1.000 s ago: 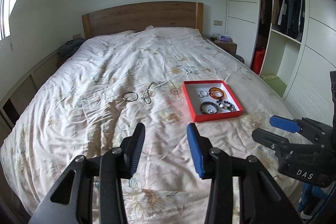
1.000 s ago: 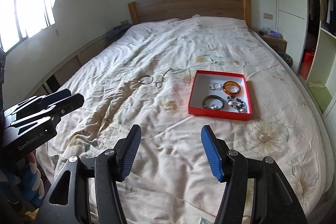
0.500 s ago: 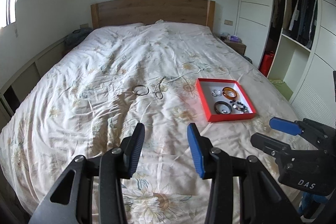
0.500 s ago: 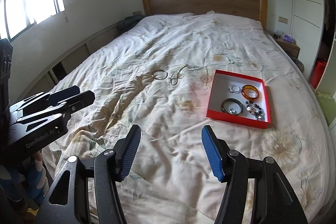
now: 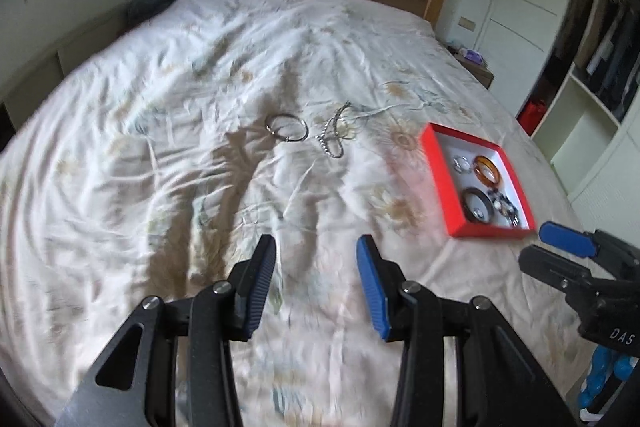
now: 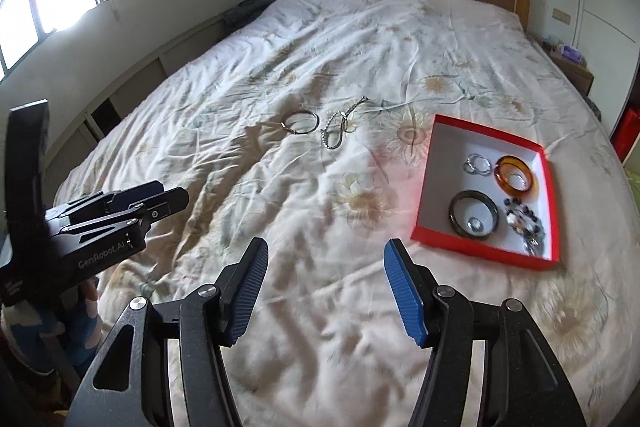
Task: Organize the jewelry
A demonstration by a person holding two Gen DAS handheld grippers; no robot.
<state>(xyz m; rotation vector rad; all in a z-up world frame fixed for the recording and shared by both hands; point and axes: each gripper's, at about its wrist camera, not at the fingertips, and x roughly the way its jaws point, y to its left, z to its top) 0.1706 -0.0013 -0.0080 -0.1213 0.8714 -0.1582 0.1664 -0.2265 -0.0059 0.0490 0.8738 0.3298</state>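
Both jaws are standing spread apart, and nothing is sitting between them. Nearest in its own view, the left gripper (image 5: 316,283) is hanging over the crumpled bed cover (image 5: 160,155). The right gripper (image 6: 324,287) is hanging beside it, low over the bed too.

Farther out, near the middle of the bed, a silver ring bracelet (image 6: 301,122) is lying flat on the cover. Just beside it, on its right, a thin chain (image 6: 336,133) is lying in a loose curl. Both look light. The bracelet is probably stiff and slippery, so pinching one side of its rim seems best. The chain is floppy and may slide out, so pinching it where the loops bunch up looks safer. The soft cover may sink under the jaws.

To the right, well apart from those two, a red box (image 6: 424,187) is sitting open. Inside it are an orange bangle (image 6: 514,179), a dark bangle (image 6: 474,214), some small silver rings (image 6: 477,164) and a bead bracelet (image 6: 524,221).
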